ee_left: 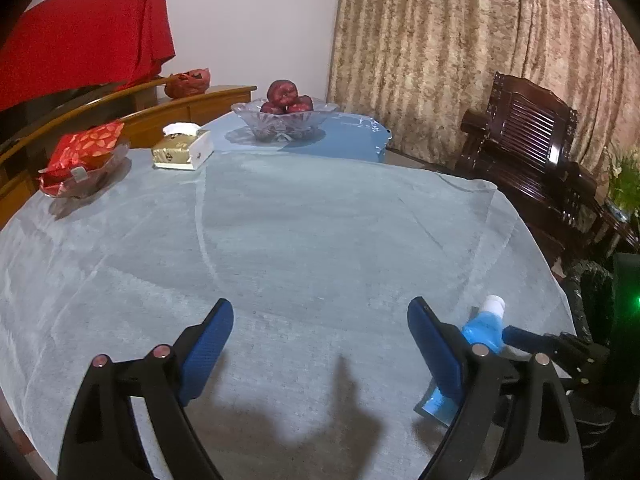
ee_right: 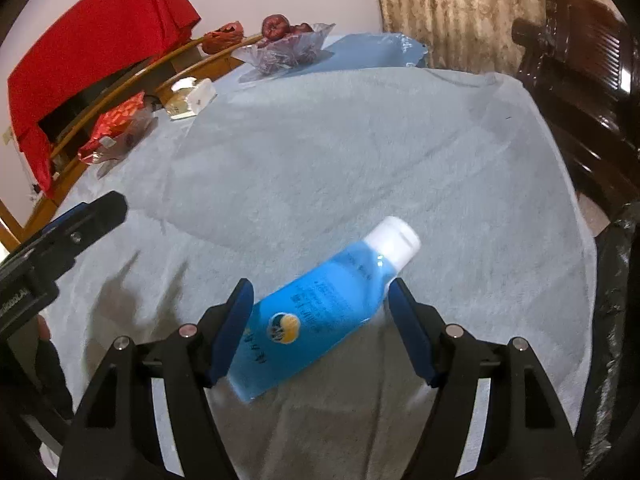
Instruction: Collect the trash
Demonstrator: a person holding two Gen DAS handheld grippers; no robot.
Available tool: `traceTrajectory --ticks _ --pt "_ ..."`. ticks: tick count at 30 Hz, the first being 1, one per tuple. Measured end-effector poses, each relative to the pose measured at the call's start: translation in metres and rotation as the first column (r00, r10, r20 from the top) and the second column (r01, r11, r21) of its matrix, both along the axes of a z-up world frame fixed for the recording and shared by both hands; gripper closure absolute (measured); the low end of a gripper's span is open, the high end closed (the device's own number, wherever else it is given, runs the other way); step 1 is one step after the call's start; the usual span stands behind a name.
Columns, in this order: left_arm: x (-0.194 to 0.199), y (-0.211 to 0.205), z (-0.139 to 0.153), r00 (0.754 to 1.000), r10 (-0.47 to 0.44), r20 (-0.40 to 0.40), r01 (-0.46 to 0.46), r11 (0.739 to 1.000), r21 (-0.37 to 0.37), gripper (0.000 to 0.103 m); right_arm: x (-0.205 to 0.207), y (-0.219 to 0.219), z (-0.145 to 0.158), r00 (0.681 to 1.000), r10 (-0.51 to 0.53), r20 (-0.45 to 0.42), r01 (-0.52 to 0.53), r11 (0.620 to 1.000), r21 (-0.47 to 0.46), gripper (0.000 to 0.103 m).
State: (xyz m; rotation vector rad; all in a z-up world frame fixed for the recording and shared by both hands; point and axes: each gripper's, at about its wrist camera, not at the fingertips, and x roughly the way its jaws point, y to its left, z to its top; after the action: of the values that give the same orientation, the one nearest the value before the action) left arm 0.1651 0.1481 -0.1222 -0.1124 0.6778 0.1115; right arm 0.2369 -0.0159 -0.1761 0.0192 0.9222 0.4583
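Note:
A blue plastic bottle with a white cap lies tilted between the blue fingers of my right gripper. The jaws stand wide around it; whether the pads touch it I cannot tell. The bottle also shows in the left wrist view, partly hidden behind my left gripper's right finger. My left gripper is open and empty above the pale tablecloth. It appears at the left edge of the right wrist view.
A glass bowl of red fruit, a tissue box and a dish holding a red packet stand at the table's far side. A dark wooden chair and a black bag-lined bin stand to the right.

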Motion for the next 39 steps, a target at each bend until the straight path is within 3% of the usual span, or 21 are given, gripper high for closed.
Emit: traceTrajectory --ticks 14,21,26,32,39 --pt "0.005 0.005 -0.002 1.000 0.000 -0.008 0.000 1.000 -0.003 0.016 0.028 -0.008 0.001 0.999 -0.029 -0.032 0.030 0.999 0.013 0.035" --pt "0.005 0.005 -0.003 1.000 0.006 -0.008 -0.006 1.000 -0.003 0.016 0.002 0.000 0.005 0.998 -0.034 -0.046 0.035 0.999 0.027 0.034" --pt "0.002 0.013 0.001 1.000 0.025 0.004 -0.025 1.000 0.011 0.016 -0.012 0.025 -0.001 0.996 -0.085 -0.038 0.083 0.995 -0.049 0.025" --pt "-0.004 0.026 -0.001 0.999 0.041 0.004 -0.041 0.999 0.026 0.016 -0.018 0.037 -0.013 0.989 -0.143 -0.026 0.140 0.986 -0.093 0.022" --pt "-0.011 0.041 -0.017 0.998 0.055 -0.034 -0.053 0.998 0.030 0.016 -0.025 0.039 -0.019 0.992 -0.123 0.013 0.123 0.971 -0.204 0.022"
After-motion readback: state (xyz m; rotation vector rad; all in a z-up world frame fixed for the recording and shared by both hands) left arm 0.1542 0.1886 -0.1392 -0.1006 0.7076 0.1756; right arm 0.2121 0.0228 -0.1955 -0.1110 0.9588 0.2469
